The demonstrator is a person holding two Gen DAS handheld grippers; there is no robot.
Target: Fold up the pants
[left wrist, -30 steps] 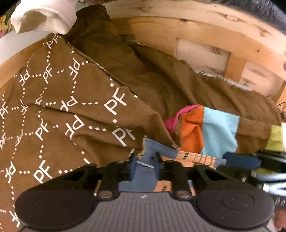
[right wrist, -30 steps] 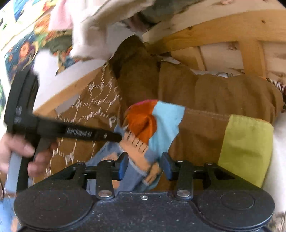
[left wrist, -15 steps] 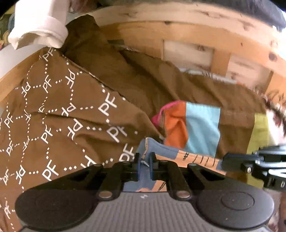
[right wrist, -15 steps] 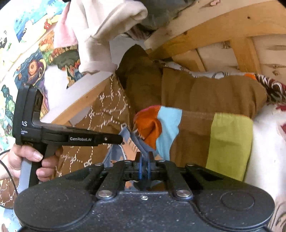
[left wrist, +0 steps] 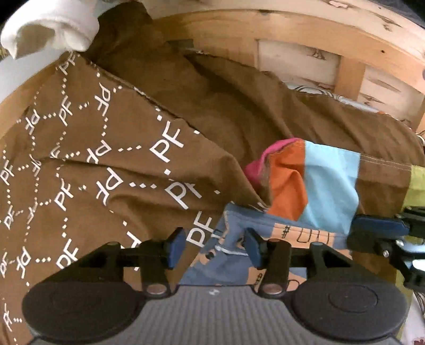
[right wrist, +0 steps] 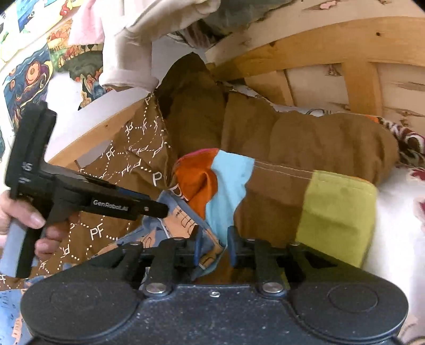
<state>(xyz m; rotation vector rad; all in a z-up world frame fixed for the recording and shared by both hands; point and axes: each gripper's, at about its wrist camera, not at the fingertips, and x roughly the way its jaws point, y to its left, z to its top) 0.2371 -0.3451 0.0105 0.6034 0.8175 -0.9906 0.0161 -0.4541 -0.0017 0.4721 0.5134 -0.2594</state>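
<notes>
Nearest to me, my left gripper [left wrist: 212, 245] has its jaws spread, having just been opening; the blue-and-peach printed hem of the pants [left wrist: 233, 254] lies loose between the two blue pads [left wrist: 174, 245], and neither pad presses on it. My right gripper [right wrist: 213, 249] has also just been opening and stands narrowly parted, with a fold of the same printed cloth hanging between its two pads; I see a gap beside the cloth, so it is released, not pinched. In the right wrist view my left hand [right wrist: 25, 220] wraps the black handle of the other gripper, whose tip sits just over the printed hem.

Just beyond both grippers lies one pair of pants, brown, with a patchwork band of colour blocks: I count one pink, one orange [right wrist: 198, 183], one light blue [left wrist: 330, 185] and one yellow-green [right wrist: 336, 212], with plain brown between the last two. To the left spreads a brown cloth with white "PF" lettering [left wrist: 87, 164], rumpled and touching the pants. Both lie on a bed with a white patterned sheet [right wrist: 398, 225].

Farther off, one wooden bed frame [right wrist: 313, 50] curves round with upright slats. One white garment [left wrist: 50, 24] hangs over the frame's left end, and a colourful painted picture [right wrist: 29, 74] shows beyond.
</notes>
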